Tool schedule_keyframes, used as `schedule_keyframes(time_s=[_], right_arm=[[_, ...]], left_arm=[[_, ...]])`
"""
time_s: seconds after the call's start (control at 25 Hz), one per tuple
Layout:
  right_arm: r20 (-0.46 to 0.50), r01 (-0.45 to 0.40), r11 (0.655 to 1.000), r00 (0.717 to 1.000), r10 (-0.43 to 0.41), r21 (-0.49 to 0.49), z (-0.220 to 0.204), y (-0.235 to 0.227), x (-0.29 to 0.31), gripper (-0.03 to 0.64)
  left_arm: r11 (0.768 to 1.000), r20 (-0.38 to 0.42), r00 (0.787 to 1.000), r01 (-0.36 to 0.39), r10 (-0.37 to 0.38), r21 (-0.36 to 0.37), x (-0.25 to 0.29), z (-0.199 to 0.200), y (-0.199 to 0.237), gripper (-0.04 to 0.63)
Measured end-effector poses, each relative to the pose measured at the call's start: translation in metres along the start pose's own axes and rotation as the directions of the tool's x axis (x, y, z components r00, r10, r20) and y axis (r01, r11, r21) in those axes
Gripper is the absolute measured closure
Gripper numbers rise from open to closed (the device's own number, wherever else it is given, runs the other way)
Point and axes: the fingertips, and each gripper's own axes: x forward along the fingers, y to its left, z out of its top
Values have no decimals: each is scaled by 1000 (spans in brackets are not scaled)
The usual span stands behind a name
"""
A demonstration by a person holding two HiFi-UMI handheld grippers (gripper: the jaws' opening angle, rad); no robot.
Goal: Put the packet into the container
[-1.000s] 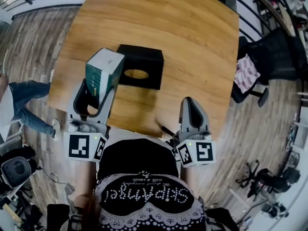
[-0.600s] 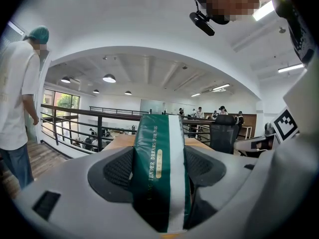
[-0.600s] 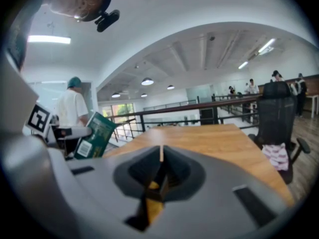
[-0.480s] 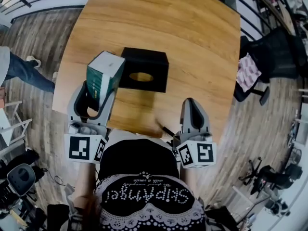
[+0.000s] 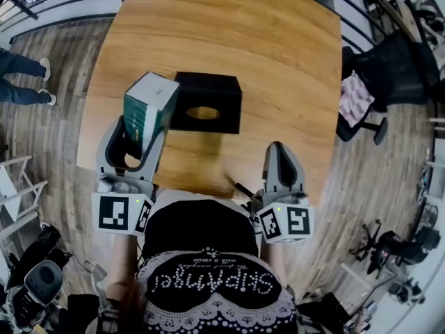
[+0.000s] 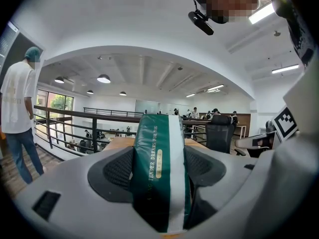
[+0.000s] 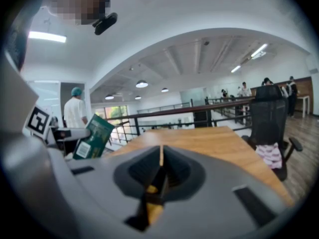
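Left gripper (image 5: 142, 134) grasps the green packet (image 5: 148, 105) above the desk's (image 5: 264, 54) near-left edge, beside the black container (image 5: 206, 101). Right gripper (image 5: 280, 160): jaws clenched, empty.

The left gripper (image 6: 160, 176) is clamping a green-and-white packet (image 6: 158, 148) between its dark pads (image 6: 118, 169) — the packet is standing upright, narrow edge facing the camera. Beyond it a wooden table (image 6: 118, 142) is stretching away toward a dark railing (image 6: 75, 114). A person (image 6: 17, 113) is standing far left, and a black office chair (image 6: 219, 133) is sitting far right.
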Motion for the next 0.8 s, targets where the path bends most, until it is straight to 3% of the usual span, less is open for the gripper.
schedule_keyframes(time_s=[0.8], right_arm=[[24, 19, 1000, 1000, -19, 0, 5, -1, 0, 577]], left_arm=[[1000, 15, 1000, 4, -4, 5, -2, 4, 4, 253]])
